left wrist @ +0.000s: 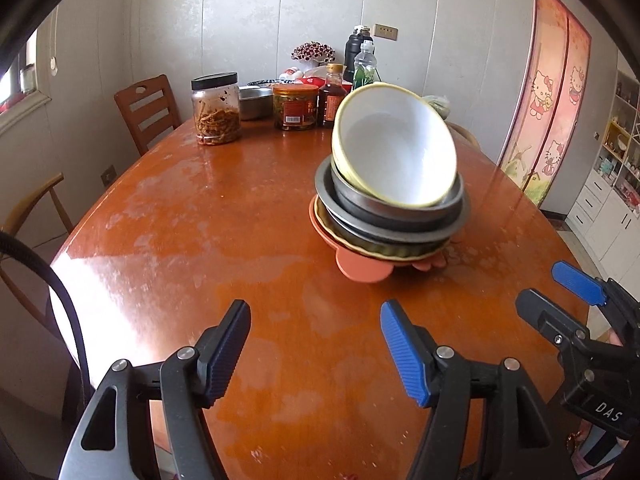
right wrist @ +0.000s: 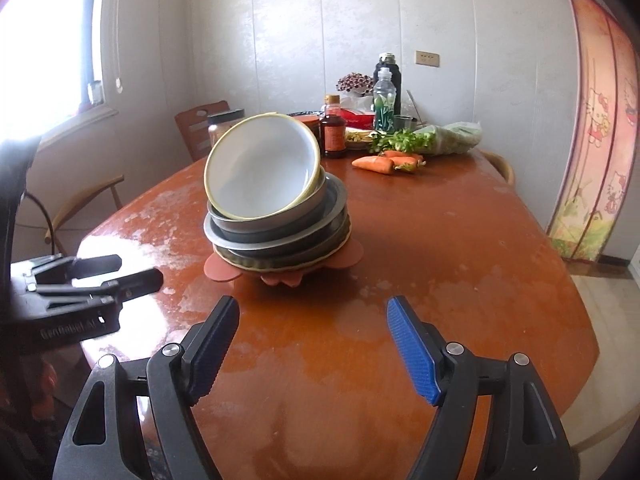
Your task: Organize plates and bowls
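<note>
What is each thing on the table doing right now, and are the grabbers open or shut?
White bowl: tilted, top of stack.
Metal dishes: stacked.
Orange plate: bottom, on table.
Jar: lidded, upright.
Left gripper: open, empty.
Right gripper: open, empty.

Surface: oval wooden table (left wrist: 180, 216), orange-brown, glossy, worn pale patches | Centre: orange mat (left wrist: 360, 268) bearing stack of dishes (left wrist: 384, 208) | Far end: black-lidded jar (left wrist: 216, 110), orange-lidded jar (left wrist: 294, 106), sauce bottle (left wrist: 333, 96), steel bowl (left wrist: 254, 102), carrots (right wrist: 386, 162), bagged greens (right wrist: 444, 138)
</note>
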`<state>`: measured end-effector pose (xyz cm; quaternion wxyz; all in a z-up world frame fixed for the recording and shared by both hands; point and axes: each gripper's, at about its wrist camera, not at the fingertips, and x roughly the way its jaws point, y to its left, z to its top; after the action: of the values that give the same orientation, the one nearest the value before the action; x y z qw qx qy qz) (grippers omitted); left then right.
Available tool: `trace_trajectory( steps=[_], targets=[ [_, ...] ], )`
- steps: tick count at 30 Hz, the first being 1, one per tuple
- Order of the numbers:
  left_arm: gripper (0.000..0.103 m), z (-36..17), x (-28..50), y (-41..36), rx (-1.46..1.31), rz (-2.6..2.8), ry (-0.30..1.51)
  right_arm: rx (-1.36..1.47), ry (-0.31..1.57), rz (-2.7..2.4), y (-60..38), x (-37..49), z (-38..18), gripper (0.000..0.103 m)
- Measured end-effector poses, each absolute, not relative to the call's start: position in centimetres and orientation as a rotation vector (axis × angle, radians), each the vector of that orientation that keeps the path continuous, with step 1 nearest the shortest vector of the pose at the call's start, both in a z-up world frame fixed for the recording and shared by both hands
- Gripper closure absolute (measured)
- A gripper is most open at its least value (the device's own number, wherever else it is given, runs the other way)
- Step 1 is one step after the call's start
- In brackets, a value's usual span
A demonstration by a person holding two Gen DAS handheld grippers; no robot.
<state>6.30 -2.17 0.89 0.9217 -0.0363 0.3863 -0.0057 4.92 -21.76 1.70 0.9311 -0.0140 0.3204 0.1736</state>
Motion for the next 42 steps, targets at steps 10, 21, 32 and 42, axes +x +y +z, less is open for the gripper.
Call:
trace_trajectory(
  steps=[10,21,32,42],
  targets=[
    [0.03,0.6,4.7,-2.5,-0.078,0.006,0.79,0.043,0.641,0.339,-22.4,2.8,1.9,0.024],
    [0.028,0.8,3.2,-2.7,-0.073,0.006,0.782,0.021,0.635,0.338,-21.6,1.0,1.8,0.022],
    [0.028,0.2,2.1,-3.2,-0.08,-0.001,0.795,0.033,0.635,0.311,-21.5,-0.3,0.9,0.021],
    [0.028,-0.9,2.0,-3.5,-0.069,0.001,0.814,0.092,0.693,0.287,-21.8,-0.5,-1.6,0.021]
  ],
)
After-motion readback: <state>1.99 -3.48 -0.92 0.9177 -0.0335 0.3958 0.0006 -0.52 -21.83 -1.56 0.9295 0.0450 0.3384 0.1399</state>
